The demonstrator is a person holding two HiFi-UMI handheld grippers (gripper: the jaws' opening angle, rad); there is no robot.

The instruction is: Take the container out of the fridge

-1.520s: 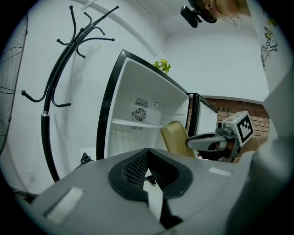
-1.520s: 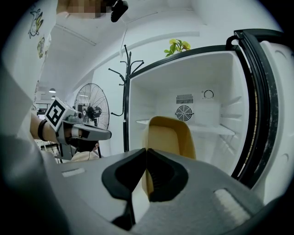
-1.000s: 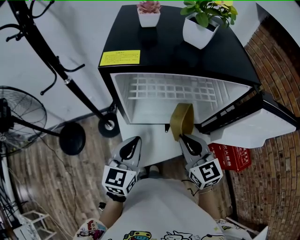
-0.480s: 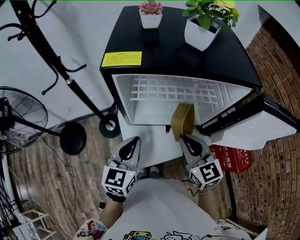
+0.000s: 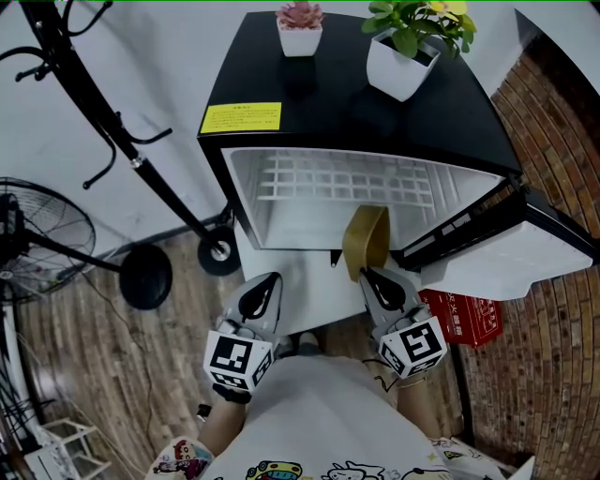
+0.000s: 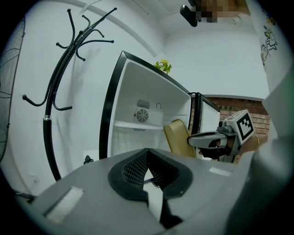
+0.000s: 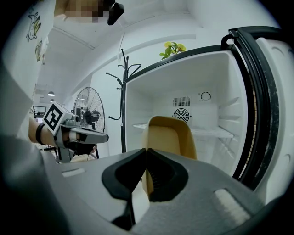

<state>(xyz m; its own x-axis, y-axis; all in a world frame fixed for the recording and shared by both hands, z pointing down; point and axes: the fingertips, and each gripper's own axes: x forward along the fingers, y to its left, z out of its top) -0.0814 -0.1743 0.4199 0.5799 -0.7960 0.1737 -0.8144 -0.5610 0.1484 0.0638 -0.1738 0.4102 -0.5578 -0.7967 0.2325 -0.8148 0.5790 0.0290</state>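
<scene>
A black coat stand leans up to the left of the left hand-held gripper, its foot just ahead of that gripper. A standing fan is farther left on the wood floor. A red box lies just right of the right hand-held gripper. A pink potted plant and a green potted plant stand well ahead of both.

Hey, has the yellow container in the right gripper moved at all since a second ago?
No. The container sits at the same spot against the open front of the fridge, with the right gripper clamped on its near rim.
</scene>
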